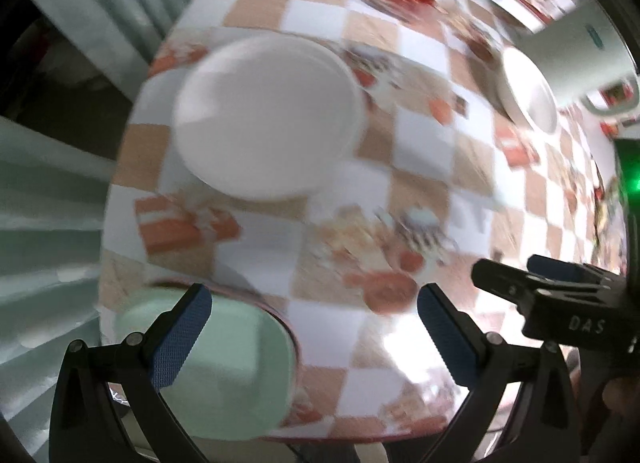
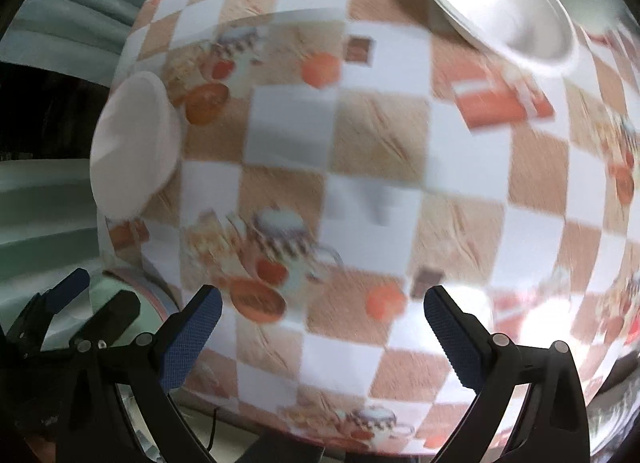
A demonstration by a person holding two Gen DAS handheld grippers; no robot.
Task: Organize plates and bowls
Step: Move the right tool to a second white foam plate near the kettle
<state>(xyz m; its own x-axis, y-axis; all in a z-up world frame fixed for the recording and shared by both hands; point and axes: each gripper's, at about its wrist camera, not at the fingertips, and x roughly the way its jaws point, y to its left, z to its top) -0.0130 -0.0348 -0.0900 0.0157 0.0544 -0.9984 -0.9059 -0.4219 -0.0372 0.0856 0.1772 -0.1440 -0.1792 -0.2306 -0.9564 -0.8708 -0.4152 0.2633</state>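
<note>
Both views are motion-blurred. Your left gripper (image 1: 314, 333) hangs over the near edge of the table with its jaws spread wide and nothing between them; the blue pads (image 1: 180, 337) are clear of any dish. Ahead of it, the white plate (image 1: 268, 117) sits flat on the checkered tablecloth (image 1: 420, 167), well apart from the fingers, near the table's left edge. Below the left finger there's a pale green seat (image 1: 236, 367), probably a chair or stool, tucked under the table edge. Far right in the left wrist view, a white bowl (image 1: 530, 97) rests on the cloth, and a white mug-like vessel (image 1: 588, 47) with a handle stands just beside it; blur makes it hard to say if they touch. Your right gripper (image 2: 322, 337) is also spread wide and empty, hovering above the cloth near the front edge. From the right wrist view the white bowl (image 2: 496, 3) sits upper right, open side up, and the white plate (image 2: 136, 143) lies at the left table edge, the two well apart with bare cloth (image 2: 360, 135) between them. The left gripper (image 2: 92, 303) shows at lower left of that view.
</note>
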